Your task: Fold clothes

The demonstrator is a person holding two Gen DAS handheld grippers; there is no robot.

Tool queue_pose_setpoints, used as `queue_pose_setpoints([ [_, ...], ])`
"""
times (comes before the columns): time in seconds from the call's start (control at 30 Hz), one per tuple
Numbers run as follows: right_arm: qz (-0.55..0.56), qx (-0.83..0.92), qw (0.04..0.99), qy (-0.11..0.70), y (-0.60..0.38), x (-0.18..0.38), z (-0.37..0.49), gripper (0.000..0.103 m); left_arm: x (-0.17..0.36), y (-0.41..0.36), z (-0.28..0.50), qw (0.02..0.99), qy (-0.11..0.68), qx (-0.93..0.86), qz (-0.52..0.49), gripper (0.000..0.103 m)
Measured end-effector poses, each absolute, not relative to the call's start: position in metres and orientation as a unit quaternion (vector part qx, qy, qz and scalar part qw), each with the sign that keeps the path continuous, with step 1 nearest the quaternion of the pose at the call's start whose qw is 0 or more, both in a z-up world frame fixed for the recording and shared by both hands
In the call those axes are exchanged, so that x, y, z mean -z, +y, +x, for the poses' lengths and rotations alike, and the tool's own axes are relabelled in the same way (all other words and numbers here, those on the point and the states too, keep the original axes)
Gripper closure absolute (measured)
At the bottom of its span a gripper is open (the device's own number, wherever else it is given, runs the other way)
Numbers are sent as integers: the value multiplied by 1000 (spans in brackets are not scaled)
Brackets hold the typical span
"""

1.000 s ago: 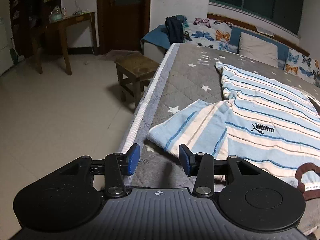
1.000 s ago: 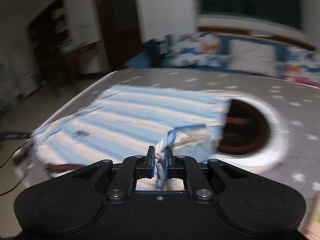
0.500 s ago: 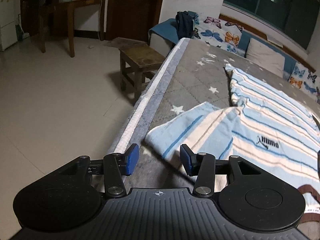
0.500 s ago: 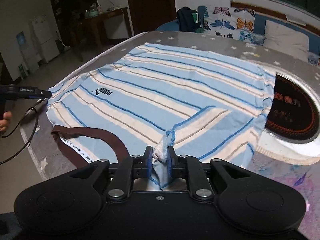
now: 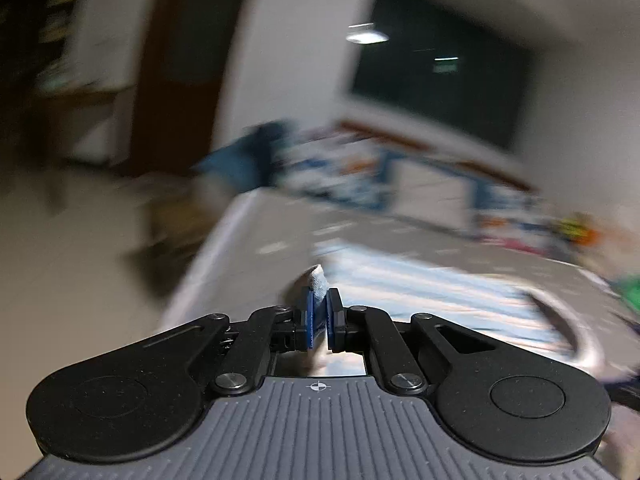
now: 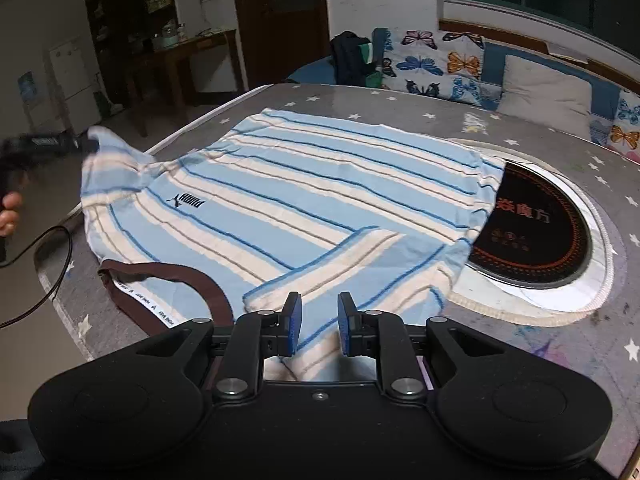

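A light-blue, cream-striped T-shirt (image 6: 304, 200) with a brown collar (image 6: 168, 276) lies flat on the grey star-patterned bed (image 6: 520, 128). Its right sleeve (image 6: 360, 268) is folded in over the body. My right gripper (image 6: 318, 322) is open and empty just above that sleeve. My left gripper (image 5: 319, 318) is shut on the shirt's left sleeve (image 5: 319, 280); in the right wrist view it (image 6: 86, 145) holds the sleeve (image 6: 116, 160) lifted off the bed at the left edge. The left wrist view is heavily blurred.
A round black mat with a white rim (image 6: 536, 236) lies on the bed under the shirt's right side. Butterfly pillows (image 6: 432, 60) and a grey pillow (image 6: 540, 92) line the headboard. A wooden table (image 6: 188, 52) stands on the floor at left.
My right gripper let go of the right sleeve, which now lies folded on the shirt. My left gripper closed on the left sleeve and lifted it, swinging fast.
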State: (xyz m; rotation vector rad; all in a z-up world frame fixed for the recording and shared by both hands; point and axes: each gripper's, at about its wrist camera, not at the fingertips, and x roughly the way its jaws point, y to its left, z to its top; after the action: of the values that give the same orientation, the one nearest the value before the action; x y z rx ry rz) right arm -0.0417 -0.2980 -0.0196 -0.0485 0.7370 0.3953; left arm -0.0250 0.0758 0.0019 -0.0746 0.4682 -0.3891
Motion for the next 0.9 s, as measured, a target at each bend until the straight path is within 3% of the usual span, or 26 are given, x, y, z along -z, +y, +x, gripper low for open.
queue_pose_setpoints([
  [0.1, -24, -189, 913, 361, -300, 22, -40, 82, -7, 54, -28, 944, 217, 246, -11, 96],
  [0.33, -39, -209, 907, 365, -298, 23, -38, 81, 33, 22, -17, 891, 322, 306, 93, 93],
  [0.4, -44, -216, 905, 365, -298, 23, -38, 81, 29, 32, -13, 884, 329, 324, 74, 88],
  [0.47, -49, -223, 903, 365, -297, 24, -37, 81, 20, 41, -11, 889, 308, 331, 63, 75],
  [0.6, -44, -220, 899, 376, -296, 35, -25, 81, 17, 45, 12, 908, 289, 297, 64, 76],
  [0.9, -48, -213, 896, 387, -301, 39, -3, 81, 55, 39, 69, 888, 374, 259, 69, 80],
])
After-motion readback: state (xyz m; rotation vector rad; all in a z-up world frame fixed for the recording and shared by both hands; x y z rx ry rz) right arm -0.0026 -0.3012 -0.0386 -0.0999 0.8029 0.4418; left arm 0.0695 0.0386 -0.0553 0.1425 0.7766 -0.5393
